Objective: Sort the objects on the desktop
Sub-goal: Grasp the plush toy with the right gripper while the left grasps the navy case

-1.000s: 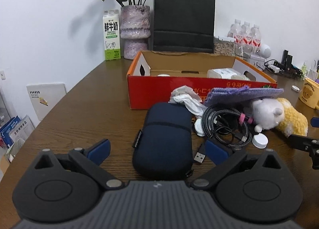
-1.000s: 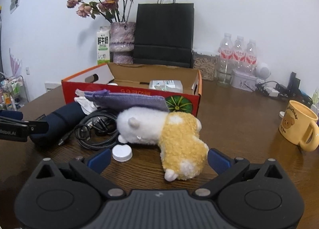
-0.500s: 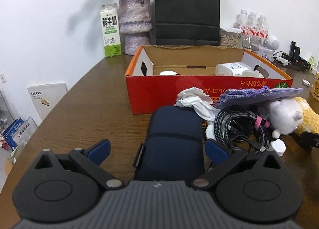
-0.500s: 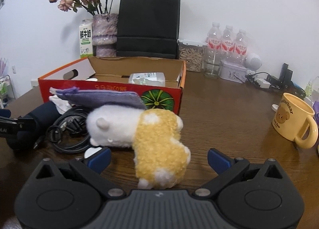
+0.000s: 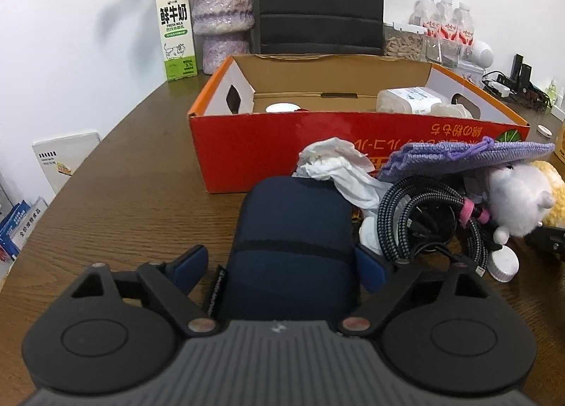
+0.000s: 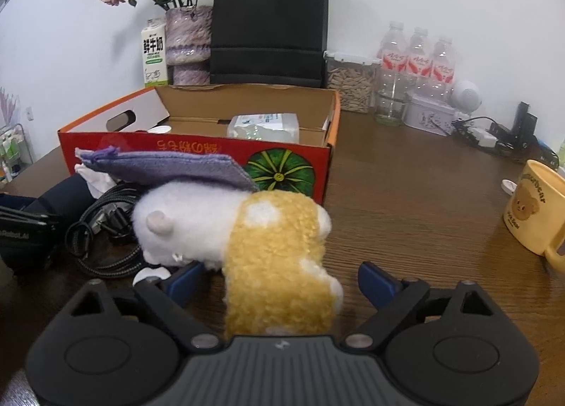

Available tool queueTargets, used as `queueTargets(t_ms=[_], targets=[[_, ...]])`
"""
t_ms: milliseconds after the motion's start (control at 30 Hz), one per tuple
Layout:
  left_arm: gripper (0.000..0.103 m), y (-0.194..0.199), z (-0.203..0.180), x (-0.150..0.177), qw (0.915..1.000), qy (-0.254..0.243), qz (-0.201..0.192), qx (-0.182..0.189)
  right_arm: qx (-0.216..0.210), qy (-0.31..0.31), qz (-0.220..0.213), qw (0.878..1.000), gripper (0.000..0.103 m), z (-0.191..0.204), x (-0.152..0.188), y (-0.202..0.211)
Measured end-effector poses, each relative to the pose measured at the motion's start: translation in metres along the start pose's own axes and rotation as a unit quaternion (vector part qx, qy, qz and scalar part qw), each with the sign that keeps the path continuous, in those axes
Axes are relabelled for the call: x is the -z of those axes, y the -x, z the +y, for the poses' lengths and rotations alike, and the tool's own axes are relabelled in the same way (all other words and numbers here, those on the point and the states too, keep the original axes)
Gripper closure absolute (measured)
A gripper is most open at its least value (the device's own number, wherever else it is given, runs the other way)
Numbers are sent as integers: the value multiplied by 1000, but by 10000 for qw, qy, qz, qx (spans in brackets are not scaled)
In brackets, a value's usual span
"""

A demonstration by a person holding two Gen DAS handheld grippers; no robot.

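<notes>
Closed in from wide: left gripper (image 5: 282, 263) jaws narrowing around dark pouch (image 5: 289, 240), right gripper (image 6: 280, 280) jaws narrowing around plush toy (image 6: 254, 233). Neither pressed yet. Both near side of red box (image 6: 197, 155). Grabs judged imminent, boxing next.

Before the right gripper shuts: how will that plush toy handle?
The plush toy is fluffy, so it will probably squash and feel light. It looks limp, so the white end may droop. The purple cloth lies on it and could slide off.
</notes>
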State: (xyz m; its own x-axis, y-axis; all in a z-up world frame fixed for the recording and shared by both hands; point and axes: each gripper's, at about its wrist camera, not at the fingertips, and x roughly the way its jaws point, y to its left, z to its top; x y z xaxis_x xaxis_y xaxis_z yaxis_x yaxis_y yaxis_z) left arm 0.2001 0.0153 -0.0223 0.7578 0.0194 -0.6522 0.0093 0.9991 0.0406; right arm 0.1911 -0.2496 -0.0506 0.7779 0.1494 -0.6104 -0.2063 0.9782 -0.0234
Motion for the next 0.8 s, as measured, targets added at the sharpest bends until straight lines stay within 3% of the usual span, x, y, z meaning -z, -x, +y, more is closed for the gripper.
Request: queueTargets(t_ms=[333,400,500,800], targets=[[16,-4,0,-1,10000,71,-9,54,-137,-74,46,9999,30,1,1,-4],[22,-4,1,0,9999,102,-64,82,-127,-84,62,9999,40,1,1,-4],[31,-2,-2,1,9998,60,-146,78,-97,-113,46,9999,47,0,2,-4],[36,4,-3,4,9997,19,-227,70,-126,-168,-48,9998,51,-1,5,2]])
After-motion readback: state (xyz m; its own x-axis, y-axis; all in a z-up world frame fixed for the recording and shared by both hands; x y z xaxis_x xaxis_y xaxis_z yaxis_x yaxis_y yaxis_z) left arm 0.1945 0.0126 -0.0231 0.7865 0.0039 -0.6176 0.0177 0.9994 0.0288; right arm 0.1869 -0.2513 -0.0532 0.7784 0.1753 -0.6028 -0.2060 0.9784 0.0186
